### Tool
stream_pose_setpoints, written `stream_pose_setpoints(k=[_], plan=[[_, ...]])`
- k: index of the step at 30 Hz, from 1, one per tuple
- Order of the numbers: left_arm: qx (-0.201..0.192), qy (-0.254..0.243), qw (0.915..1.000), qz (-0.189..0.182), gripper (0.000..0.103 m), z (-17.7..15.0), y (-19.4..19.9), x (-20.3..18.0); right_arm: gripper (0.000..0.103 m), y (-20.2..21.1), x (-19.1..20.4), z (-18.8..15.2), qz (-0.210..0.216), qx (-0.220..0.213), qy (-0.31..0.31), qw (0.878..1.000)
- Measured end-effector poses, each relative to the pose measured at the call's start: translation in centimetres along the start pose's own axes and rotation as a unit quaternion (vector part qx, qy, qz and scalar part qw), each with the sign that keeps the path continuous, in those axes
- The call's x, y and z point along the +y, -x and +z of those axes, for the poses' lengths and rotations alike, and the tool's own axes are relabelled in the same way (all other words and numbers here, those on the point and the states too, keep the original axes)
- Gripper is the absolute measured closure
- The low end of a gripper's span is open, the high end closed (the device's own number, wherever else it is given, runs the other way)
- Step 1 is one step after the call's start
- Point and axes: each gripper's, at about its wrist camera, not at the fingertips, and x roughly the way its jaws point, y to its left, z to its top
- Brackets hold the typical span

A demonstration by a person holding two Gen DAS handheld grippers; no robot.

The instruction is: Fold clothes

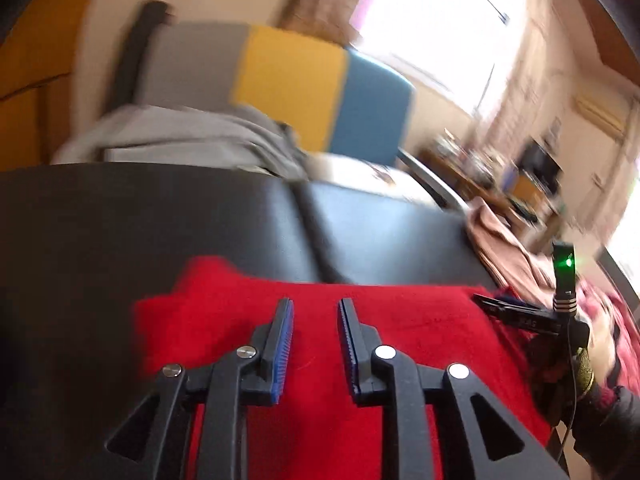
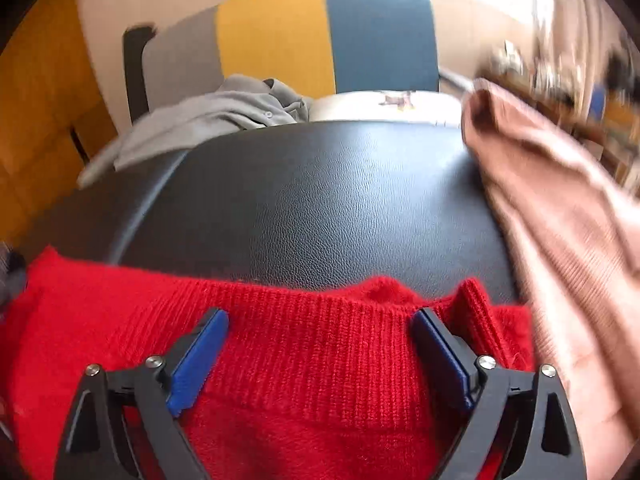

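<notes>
A red knitted sweater (image 1: 360, 320) lies on a black leather surface (image 1: 160, 220). My left gripper (image 1: 316, 308) hovers just above the sweater, jaws partly open with a narrow gap, nothing between them. In the right wrist view the sweater's ribbed hem (image 2: 320, 320) runs across below my right gripper (image 2: 320, 320), whose jaws are wide open and empty, one blue pad on each side of the hem. The right gripper's body (image 1: 520, 316) shows at the sweater's right edge in the left wrist view.
A brown garment (image 2: 560, 208) lies at the right of the black surface (image 2: 320, 200); it also shows in the left wrist view (image 1: 504, 248). A grey garment (image 2: 224, 108) lies on a grey, yellow and blue chair (image 2: 280, 32) behind. A white item (image 2: 384, 104) sits on the chair seat.
</notes>
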Motion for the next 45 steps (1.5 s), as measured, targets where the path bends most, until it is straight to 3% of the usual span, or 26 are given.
stream_pose_setpoints(k=[2,5,9,12,17,18,19,22,26,27,30,31,36,41,45], plan=[[-0.008,0.017,0.9994,0.028,0.079,-1.1,3.1,2.6,0.008,0.0,-1.0,0.0,0.018,0.001,-0.027,0.999],[0.017,0.023,0.998,0.056,0.077,-3.5,6.5,5.9,0.008,1.8,0.8,0.2,0.005,-0.026,0.006,1.0],[0.056,0.034,0.9978,0.011,0.074,-7.0,8.5,7.6,0.008,4.9,3.6,0.4,-0.009,-0.071,0.059,0.996],[0.08,0.036,0.9955,-0.034,0.073,-8.9,8.5,7.4,0.0,6.9,6.6,0.1,0.04,-0.08,0.095,0.991],[0.116,0.091,0.9847,-0.094,0.076,-10.0,6.5,7.2,0.0,5.9,10.1,-1.2,0.084,-0.043,0.13,0.987],[0.114,0.09,0.9857,-0.085,0.092,-10.0,6.5,7.1,0.0,5.5,10.2,-1.6,0.087,-0.033,0.128,0.987],[0.115,0.09,0.9862,-0.077,0.098,-10.1,6.7,7.1,0.0,4.9,10.2,-2.2,0.087,-0.023,0.128,0.988],[0.124,0.097,0.9855,-0.063,0.099,-11.4,7.7,7.2,0.0,3.0,9.8,-4.1,0.092,0.012,0.126,0.988],[0.133,0.079,0.987,-0.046,0.098,-12.3,8.1,6.0,0.0,2.4,9.2,-4.2,0.113,0.008,0.126,0.986],[0.133,0.067,0.9882,-0.037,0.095,-12.1,8.3,5.5,0.0,2.3,9.2,-4.1,0.113,0.007,0.129,0.985],[0.121,0.038,0.9919,-0.004,0.069,-11.0,9.0,5.0,0.0,2.0,9.1,-3.9,0.112,0.006,0.133,0.985],[0.116,0.035,0.9926,0.0,0.065,-10.5,9.2,5.2,0.0,2.0,9.1,-3.9,0.113,0.005,0.133,0.985],[0.099,0.075,0.9912,-0.048,0.043,-6.3,7.3,7.3,0.0,2.0,9.1,-3.8,0.112,0.001,0.132,0.985],[0.125,0.088,0.986,-0.065,0.038,-3.3,2.9,9.7,0.0,2.0,9.1,-3.8,0.111,-0.001,0.132,0.985],[0.157,0.1,0.9803,-0.067,0.038,-3.2,-0.3,10.9,0.0,1.9,9.1,-3.8,0.112,-0.002,0.132,0.985]])
